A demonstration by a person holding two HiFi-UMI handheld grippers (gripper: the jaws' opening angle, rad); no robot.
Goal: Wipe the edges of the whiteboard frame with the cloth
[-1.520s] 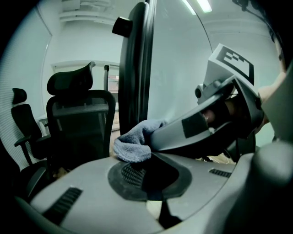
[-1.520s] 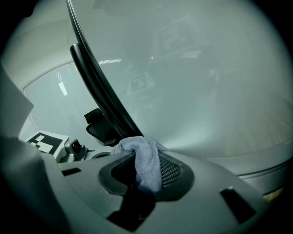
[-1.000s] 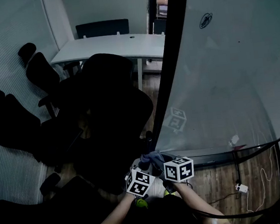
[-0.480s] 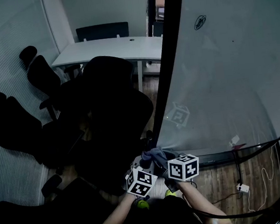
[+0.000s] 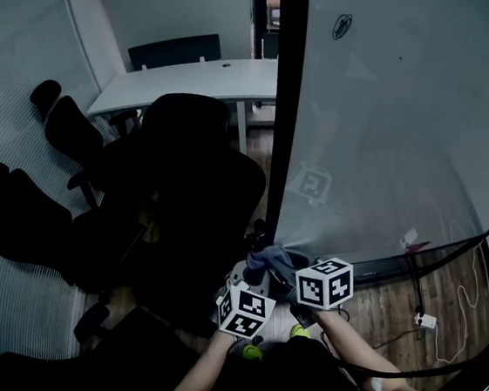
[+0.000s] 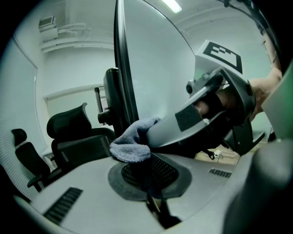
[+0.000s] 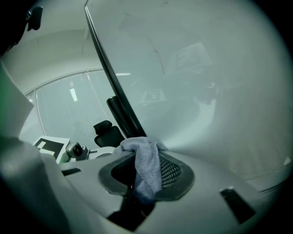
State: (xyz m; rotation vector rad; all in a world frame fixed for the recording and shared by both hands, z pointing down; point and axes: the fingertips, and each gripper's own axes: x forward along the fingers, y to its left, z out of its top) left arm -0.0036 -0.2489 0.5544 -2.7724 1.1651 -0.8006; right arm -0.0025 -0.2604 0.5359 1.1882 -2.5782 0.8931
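The right gripper [image 7: 143, 180] is squeezed shut on the grey cloth [image 7: 149, 157], which hangs down between its jaws. The left gripper [image 6: 149, 176] is close beside it, and its jaws look pressed together with the cloth lying right at their tip, but I cannot tell if they pinch it too. The cloth is low down by the bottom corner of the whiteboard [image 5: 395, 129], just beside the black frame [image 5: 293, 123] on the board's left side, and I cannot tell if it touches the frame.
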